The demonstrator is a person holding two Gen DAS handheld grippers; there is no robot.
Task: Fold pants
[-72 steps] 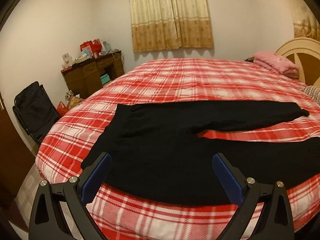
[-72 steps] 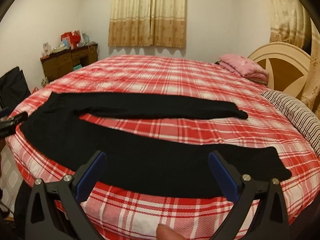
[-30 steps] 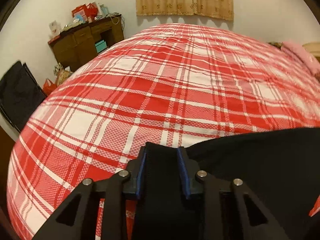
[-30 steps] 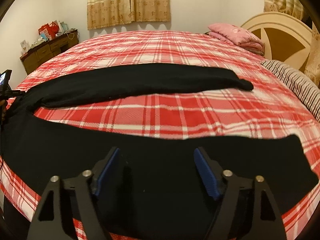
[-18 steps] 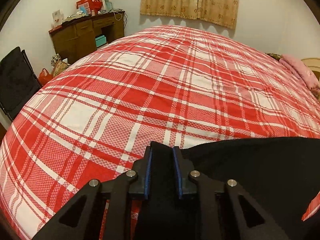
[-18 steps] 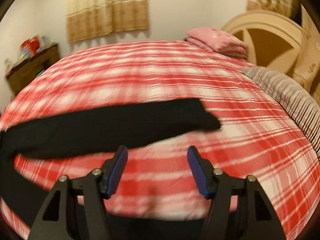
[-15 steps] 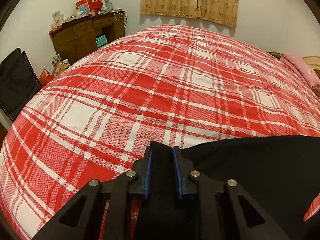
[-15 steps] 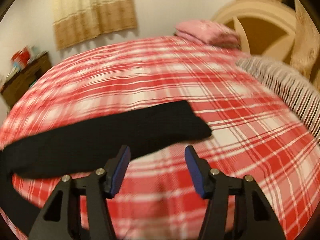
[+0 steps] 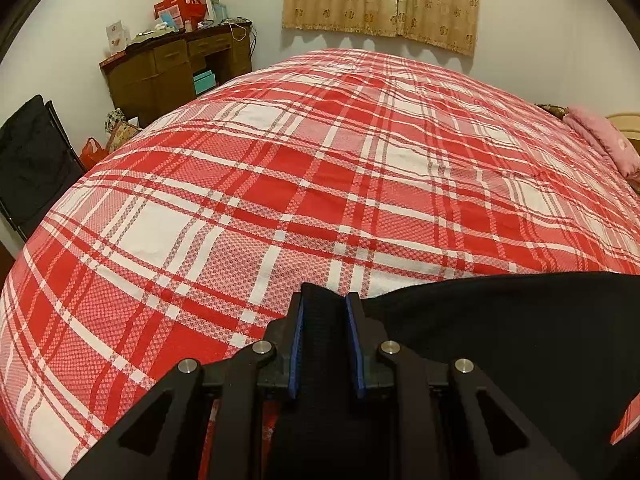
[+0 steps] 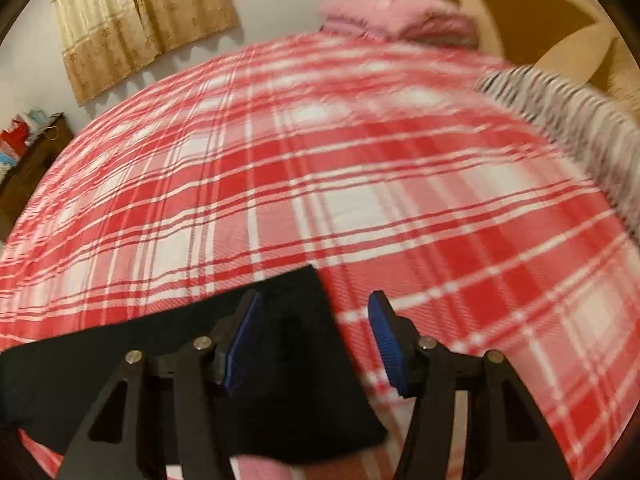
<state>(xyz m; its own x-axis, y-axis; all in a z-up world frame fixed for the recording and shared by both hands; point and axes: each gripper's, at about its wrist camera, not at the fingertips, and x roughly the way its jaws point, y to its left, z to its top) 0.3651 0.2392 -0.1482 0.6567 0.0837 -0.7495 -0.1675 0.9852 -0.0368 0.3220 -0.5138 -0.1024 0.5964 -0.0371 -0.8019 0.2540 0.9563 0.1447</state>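
Black pants (image 9: 500, 340) are being pinched by the left gripper (image 9: 323, 344); the right gripper (image 10: 316, 344) is hovering agape over a leg end and risking missing the hem.

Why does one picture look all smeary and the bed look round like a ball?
Right wrist view: the plaid bedspread and the striped pillow are streaked by motion blur, while the right claw stays fairly crisp. Left wrist view: sharp, the weave shows on the bedspread beyond the left claw, which pinches the black pants. Both views: the fisheye lens bulges the bed and darkens the corners.
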